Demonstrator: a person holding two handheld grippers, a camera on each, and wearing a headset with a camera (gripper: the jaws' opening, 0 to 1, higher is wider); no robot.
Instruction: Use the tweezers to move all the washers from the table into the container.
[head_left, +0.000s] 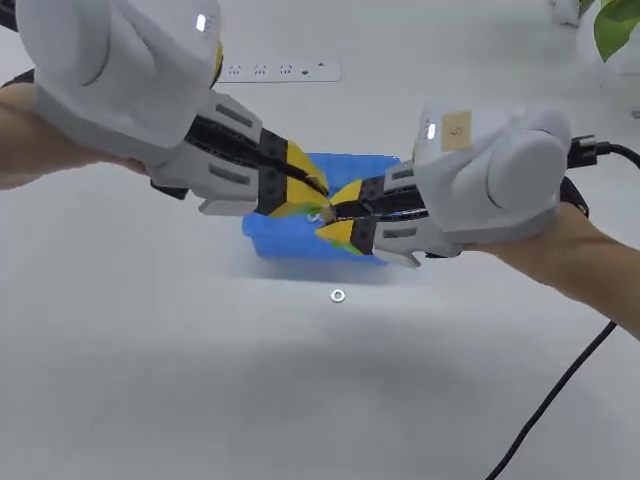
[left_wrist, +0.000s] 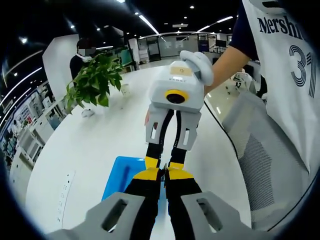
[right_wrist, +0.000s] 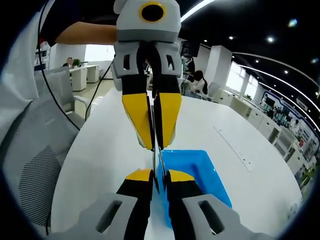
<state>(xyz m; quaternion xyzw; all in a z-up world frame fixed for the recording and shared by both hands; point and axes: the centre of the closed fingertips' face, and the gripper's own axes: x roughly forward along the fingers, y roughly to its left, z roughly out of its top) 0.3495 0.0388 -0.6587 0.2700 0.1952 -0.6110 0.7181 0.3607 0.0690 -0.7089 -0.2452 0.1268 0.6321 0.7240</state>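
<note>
Both grippers meet tip to tip above a blue container (head_left: 285, 242). My left gripper (head_left: 322, 190) comes in from the upper left and my right gripper (head_left: 332, 222) from the right. Thin metal tweezers (right_wrist: 156, 162) run between the two sets of yellow-tipped jaws, and both look shut on them. In the right gripper view my right gripper (right_wrist: 159, 178) faces the left gripper (right_wrist: 155, 146), with the container (right_wrist: 200, 170) below. In the left gripper view my left gripper (left_wrist: 163, 176) faces the right gripper (left_wrist: 164, 163) over the container (left_wrist: 120, 177). One washer (head_left: 338, 295) lies on the white table just in front of the container.
A white power strip (head_left: 280, 71) lies at the back of the table. A potted plant (head_left: 615, 25) stands at the far right corner. A black cable (head_left: 560, 390) trails from the right gripper across the table. A mesh chair (right_wrist: 30, 165) stands beside the table.
</note>
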